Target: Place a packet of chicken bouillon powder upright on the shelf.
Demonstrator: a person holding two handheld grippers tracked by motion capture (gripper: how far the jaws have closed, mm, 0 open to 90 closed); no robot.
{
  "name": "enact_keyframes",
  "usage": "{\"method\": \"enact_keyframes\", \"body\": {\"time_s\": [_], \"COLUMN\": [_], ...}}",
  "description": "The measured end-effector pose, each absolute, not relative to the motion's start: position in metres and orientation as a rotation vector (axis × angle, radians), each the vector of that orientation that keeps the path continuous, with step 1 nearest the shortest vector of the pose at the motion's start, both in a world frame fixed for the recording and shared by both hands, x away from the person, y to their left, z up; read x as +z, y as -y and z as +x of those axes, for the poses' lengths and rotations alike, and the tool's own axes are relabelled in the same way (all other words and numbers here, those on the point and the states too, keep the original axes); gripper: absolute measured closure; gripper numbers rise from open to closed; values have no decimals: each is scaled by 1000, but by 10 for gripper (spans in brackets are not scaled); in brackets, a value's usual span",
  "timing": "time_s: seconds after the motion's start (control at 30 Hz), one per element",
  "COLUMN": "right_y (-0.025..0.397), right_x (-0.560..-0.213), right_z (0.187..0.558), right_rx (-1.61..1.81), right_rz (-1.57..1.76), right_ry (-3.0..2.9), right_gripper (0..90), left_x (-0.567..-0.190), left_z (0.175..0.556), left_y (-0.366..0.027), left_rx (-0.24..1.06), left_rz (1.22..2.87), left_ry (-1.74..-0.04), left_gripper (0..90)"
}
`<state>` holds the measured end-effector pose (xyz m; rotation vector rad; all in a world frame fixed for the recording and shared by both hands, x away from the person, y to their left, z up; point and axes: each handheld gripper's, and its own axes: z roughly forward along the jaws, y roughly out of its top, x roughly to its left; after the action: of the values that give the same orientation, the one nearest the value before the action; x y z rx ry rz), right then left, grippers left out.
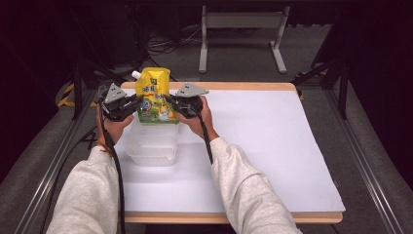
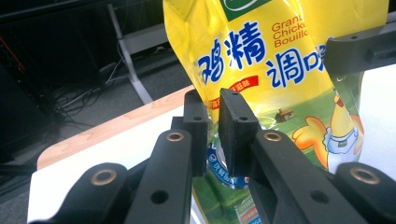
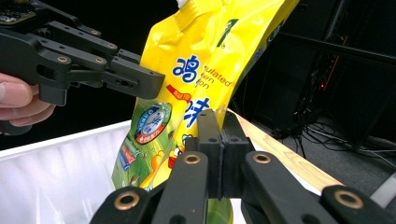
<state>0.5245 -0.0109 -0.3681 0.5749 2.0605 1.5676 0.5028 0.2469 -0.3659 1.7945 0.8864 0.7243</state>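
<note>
- Far left in the high view, your left gripper (image 1: 138,101) is pinching the left edge of the yellow pouch (image 1: 154,95). Its own view makes that clear: the two black jaws are squeezed narrow on the pouch (image 2: 280,60) edge, with the foil sandwiched between them.
- The pouch is held upright between both your grippers, off the table, above the far end of the clear plastic tub (image 1: 151,146). The high view catches its white spout cap (image 1: 136,74) at the top left corner. Your left gripper view cuts that off but gives you the print up close: blue characters and a cartoon chicken.
- Right side of the pouch: your right gripper (image 1: 170,100) has the other edge. In the right gripper view the jaws are pressed nearly together on the pouch (image 3: 196,70) edge, so it's clamped.
- That same right gripper view also shows your left gripper (image 3: 156,84) across the pouch with fingers (image 3: 18,100) wrapped around it, plus the white tub wall (image 3: 60,177) down below.
- The tub sits on the white sheet (image 1: 272,141) covering the wooden table (image 1: 234,86), left half. Only the high view shows how much bare sheet runs off to the right.
</note>
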Motion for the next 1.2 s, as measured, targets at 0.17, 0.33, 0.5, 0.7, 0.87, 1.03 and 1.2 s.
{"method": "enact_keyframes", "body": {"time_s": [0.17, 0.33, 0.5, 0.7, 0.87, 1.03, 1.2], "right_y": [11, 12, 11, 11, 11, 15, 18], "right_x": [-368, -368, -364, -364, -361, -358, -355], "right_z": [526, 527, 524, 526, 524, 524, 523], "right_rx": [1593, 1666, 1682, 1691, 1619, 1573, 1548], "right_rz": [596, 632, 687, 748, 730, 724, 749], "right_ry": [-2071, -2105, -2155, -2177, -2198, -2229, -2272], "right_gripper": [893, 885, 890, 861, 802, 739, 629], "left_x": [-366, -368, -371, -371, -370, -368, -367], "left_z": [503, 501, 499, 499, 498, 496, 495], "left_y": [-248, -250, -251, -251, -252, -252, -252], "left_rx": [707, 675, 682, 689, 672, 670, 672], "left_rz": [1790, 1763, 1762, 1772, 1758, 1756, 1758], "left_ry": [-886, -883, -891, -899, -906, -893, -891], "left_gripper": [854, 869, 864, 874, 886, 888, 891]}}
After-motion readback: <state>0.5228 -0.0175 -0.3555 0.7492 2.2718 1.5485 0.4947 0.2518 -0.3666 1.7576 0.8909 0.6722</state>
